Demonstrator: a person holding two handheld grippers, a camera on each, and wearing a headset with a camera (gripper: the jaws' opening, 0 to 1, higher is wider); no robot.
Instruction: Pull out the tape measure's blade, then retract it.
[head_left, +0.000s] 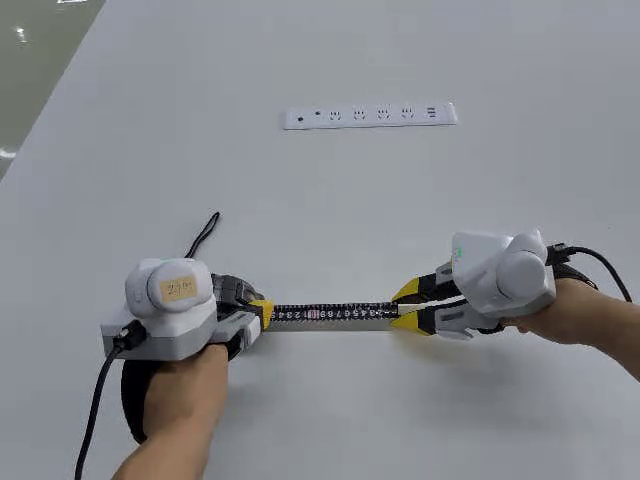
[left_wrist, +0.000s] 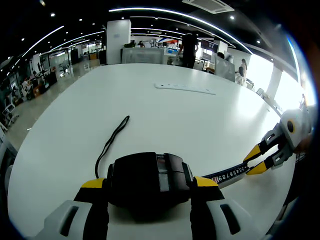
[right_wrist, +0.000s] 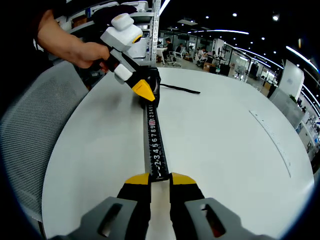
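Head view shows one white desk (head_left: 450, 200) carrying one black, rounded tape measure (head_left: 232, 290), which sits close to the desk's near edge, toward its left side. The left gripper (head_left: 262, 312), white with yellow-tipped jaws, has its two jaws clamped on the sides of the tape measure's body. In the left gripper view the tape measure (left_wrist: 150, 177) sits squarely between the left gripper's (left_wrist: 150, 182) yellow tips. One blade (head_left: 330, 313), dark with pale numerals, is drawn out level and straight just above the desk, running parallel to the near edge. It ends at the right gripper (head_left: 408, 305), whose two jaws are closed on the blade's end. The right gripper view looks back along the blade (right_wrist: 154, 145) from the right gripper (right_wrist: 160, 177) to the left gripper (right_wrist: 145, 92). Two hands hold the two grippers, the left hand (head_left: 185, 375) and the right hand (head_left: 565, 310). One thin black wrist cord (head_left: 203, 235) trails from the tape measure across the desk, away from the near edge. One flat white power strip (head_left: 370, 115) with a row of four sockets lies well apart, farther in from the near edge. One grey mesh chair back (right_wrist: 30, 145) stands beside the desk's edge in the right gripper view.
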